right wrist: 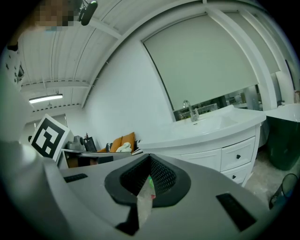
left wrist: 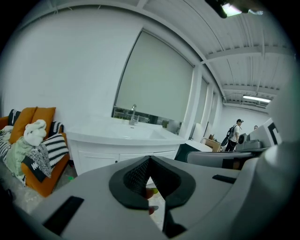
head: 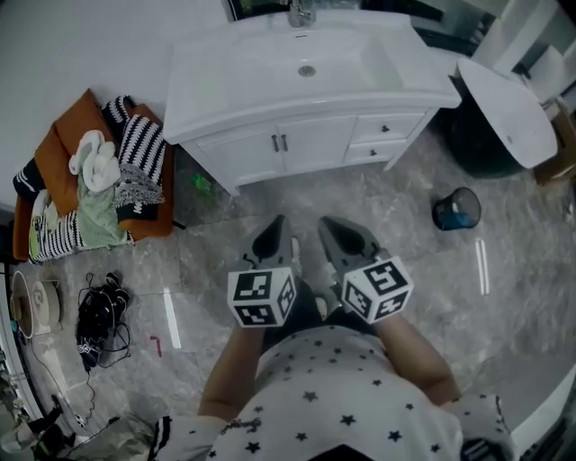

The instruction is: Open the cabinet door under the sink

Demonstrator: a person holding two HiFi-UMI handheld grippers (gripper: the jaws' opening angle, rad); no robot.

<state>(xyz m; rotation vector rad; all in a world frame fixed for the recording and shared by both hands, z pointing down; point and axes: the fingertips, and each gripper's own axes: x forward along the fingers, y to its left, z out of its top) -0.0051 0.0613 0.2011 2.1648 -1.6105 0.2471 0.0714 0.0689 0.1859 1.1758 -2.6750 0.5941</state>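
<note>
My left gripper point(head: 273, 236) and right gripper point(head: 340, 236) are pinched closed, both empty, side by side; cabinet door point(head: 315, 144) well ahead of them.

- one white sink cabinet point(head: 270, 112), with one tap point(head: 301, 13) and one drain point(head: 307, 70) up top
- two doors on the front, a left door point(head: 241, 153) and a right door point(head: 317, 140), one handle each, so two handles total
- two drawers beside them, upper drawer point(head: 387, 128) and lower drawer point(head: 371, 151), one knob apiece
- two grippers, the left gripper point(head: 277, 227) and the right gripper point(head: 330, 227), so two marker cubes as well
- one orange seat point(head: 67, 126) with one heap of clothes point(head: 117, 180) on it
- one blue bucket point(head: 456, 209)
- one tangle of black cables point(head: 99, 315)
- two people way off in the back, first person point(left wrist: 236, 133) and second person point(left wrist: 255, 127)
</note>
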